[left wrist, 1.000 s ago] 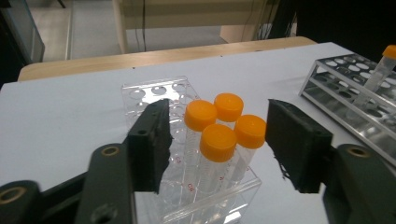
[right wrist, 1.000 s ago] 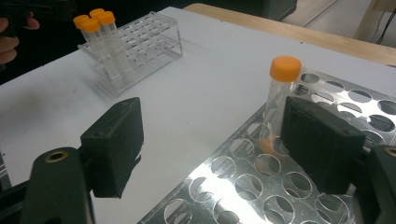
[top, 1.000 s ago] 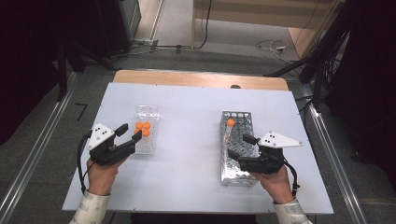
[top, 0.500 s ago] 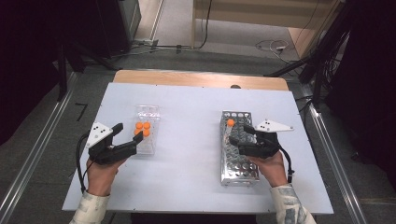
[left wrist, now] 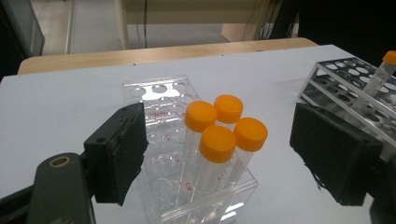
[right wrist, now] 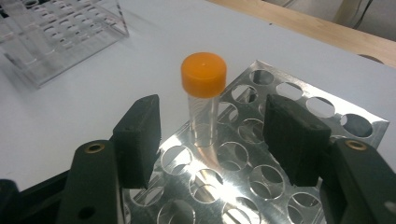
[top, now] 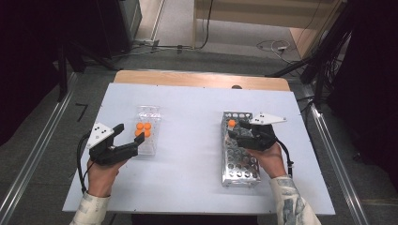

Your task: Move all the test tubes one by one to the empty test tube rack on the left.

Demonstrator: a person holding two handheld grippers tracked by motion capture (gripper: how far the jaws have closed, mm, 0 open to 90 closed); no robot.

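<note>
Two racks on the white table, broad bare surface between them.
Left gripper, jaws apart and just widening, flanks the clear rack holding four orange-capped tubes near the left edge. Right gripper, jaws closing yet untouching, brackets the single tube upright in the metal rack toward the right edge.

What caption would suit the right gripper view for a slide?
Right gripper with open jaws around an orange-capped tube standing in a metal rack.
</note>
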